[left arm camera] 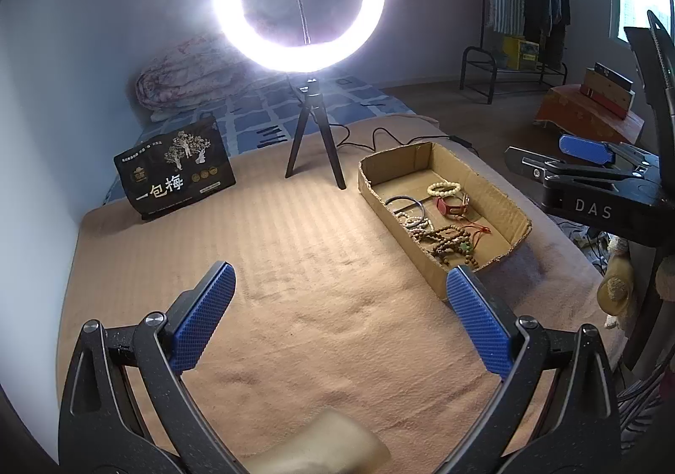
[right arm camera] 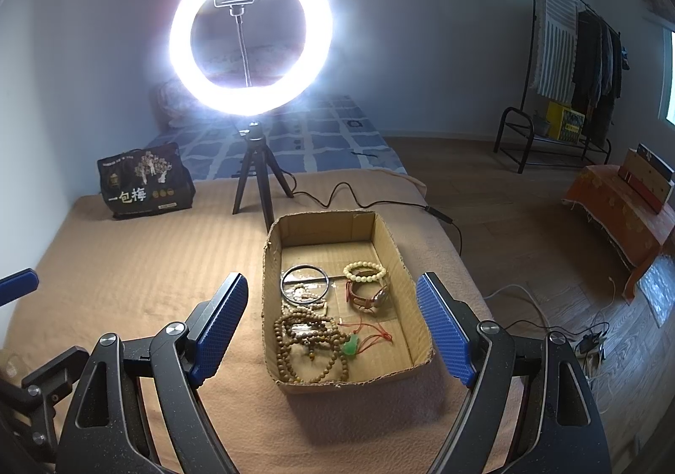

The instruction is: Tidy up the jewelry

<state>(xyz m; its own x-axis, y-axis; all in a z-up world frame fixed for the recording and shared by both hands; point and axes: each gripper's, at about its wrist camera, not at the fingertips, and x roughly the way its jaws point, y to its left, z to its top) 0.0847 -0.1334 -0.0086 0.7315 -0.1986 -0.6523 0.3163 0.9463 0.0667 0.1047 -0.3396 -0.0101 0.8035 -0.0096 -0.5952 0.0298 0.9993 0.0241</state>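
Note:
A shallow cardboard box (right arm camera: 392, 258) lies on the tan blanket (right arm camera: 139, 263) and holds the jewelry. Inside it are a metal bangle (right arm camera: 304, 280), a cream bead bracelet (right arm camera: 365, 271), a red-strapped watch (right arm camera: 371, 296), a long brown bead strand (right arm camera: 310, 343) and a green pendant on red cord (right arm camera: 351, 346). My right gripper (right arm camera: 333, 322) hovers open over the box's near end, nothing between its blue pads. My left gripper (left arm camera: 341, 309) stands open above bare blanket, left of the box (left arm camera: 502, 199). The right gripper (left arm camera: 586, 155) shows at the left wrist view's right edge.
A lit ring light on a small tripod (right arm camera: 253, 178) stands behind the box, its cable (right arm camera: 358, 199) trailing right. A black printed bag (right arm camera: 145, 182) sits at the back left. A pale object (left arm camera: 320, 444) lies under my left gripper. Floor, clothes rack (right arm camera: 569, 85) and a low orange-covered stand (right arm camera: 620, 212) lie right.

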